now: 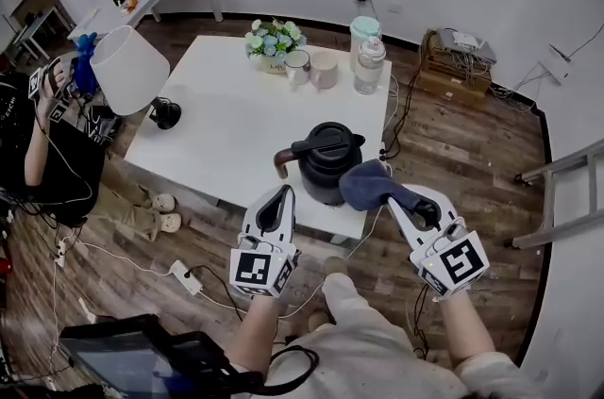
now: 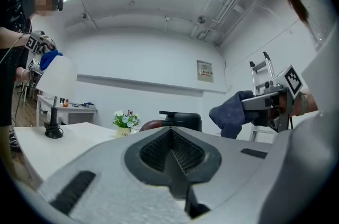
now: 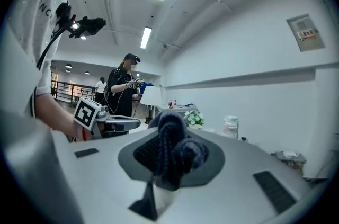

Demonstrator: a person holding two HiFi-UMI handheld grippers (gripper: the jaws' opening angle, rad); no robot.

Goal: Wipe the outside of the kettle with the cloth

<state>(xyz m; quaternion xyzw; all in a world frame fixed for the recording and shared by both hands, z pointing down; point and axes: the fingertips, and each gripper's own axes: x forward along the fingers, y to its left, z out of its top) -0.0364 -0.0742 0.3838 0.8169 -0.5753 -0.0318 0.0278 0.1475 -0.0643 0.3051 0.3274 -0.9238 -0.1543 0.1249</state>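
A black kettle (image 1: 328, 159) with a brown handle stands near the front edge of the white table (image 1: 236, 114). My right gripper (image 1: 392, 195) is shut on a dark blue cloth (image 1: 370, 181), which hangs just right of the kettle's body, close to it or touching. In the right gripper view the cloth (image 3: 175, 149) is bunched between the jaws. My left gripper (image 1: 283, 192) is shut and empty, just left of and below the kettle. The left gripper view shows the kettle lid (image 2: 180, 118) ahead and the cloth (image 2: 230, 114) at the right.
On the table's far side stand a flower pot (image 1: 274, 39), two cups (image 1: 311, 67) and two bottles (image 1: 368, 58). A white lamp (image 1: 132, 72) is at the left edge. A person (image 1: 42, 142) sits at the left. A ladder (image 1: 566, 190) and a crate (image 1: 458, 58) are at the right.
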